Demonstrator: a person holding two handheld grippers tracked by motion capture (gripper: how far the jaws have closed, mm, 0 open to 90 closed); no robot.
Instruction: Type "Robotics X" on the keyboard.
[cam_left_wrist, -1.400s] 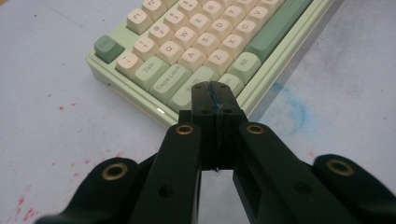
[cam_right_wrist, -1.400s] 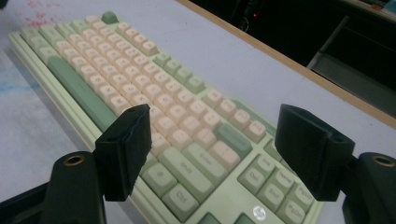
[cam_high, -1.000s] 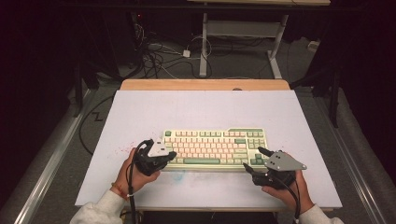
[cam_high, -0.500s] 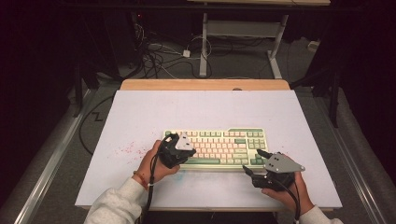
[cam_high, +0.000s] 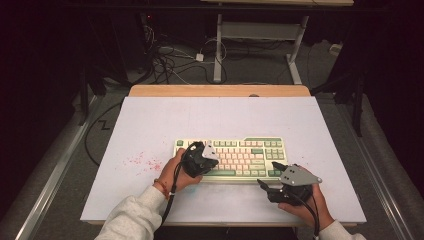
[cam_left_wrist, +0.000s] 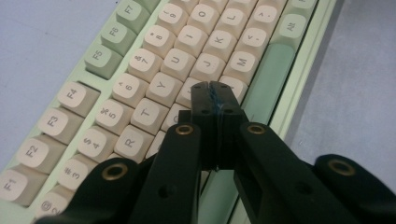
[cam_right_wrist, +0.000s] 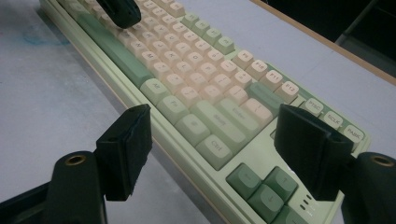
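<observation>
Under the closed left tool (cam_left_wrist: 215, 89) lies the keyboard (cam_left_wrist: 154, 74) (right tool (cam_right_wrist: 219, 140) wide).

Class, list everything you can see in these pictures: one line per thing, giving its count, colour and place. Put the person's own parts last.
Pale green plastic keyboard with cream and green keys: one, lying near the front middle of the table.
White-topped table: one, white with a light wooden strip along its far edge, in the middle of the high view.
Pink speckled stain: one patch, pink, on the table left of the keyboard.
Tangle of cables: several, dark and white, on the grey floor behind the table.
White metal frame legs: two, white, standing on the floor beyond the table.
Left claw: one, black, shut, tips over the keyboard's letter keys.
Right claw: one, black, open, at the keyboard's right front corner.
Grey sleeves: two, light grey, at the bottom edge.
</observation>
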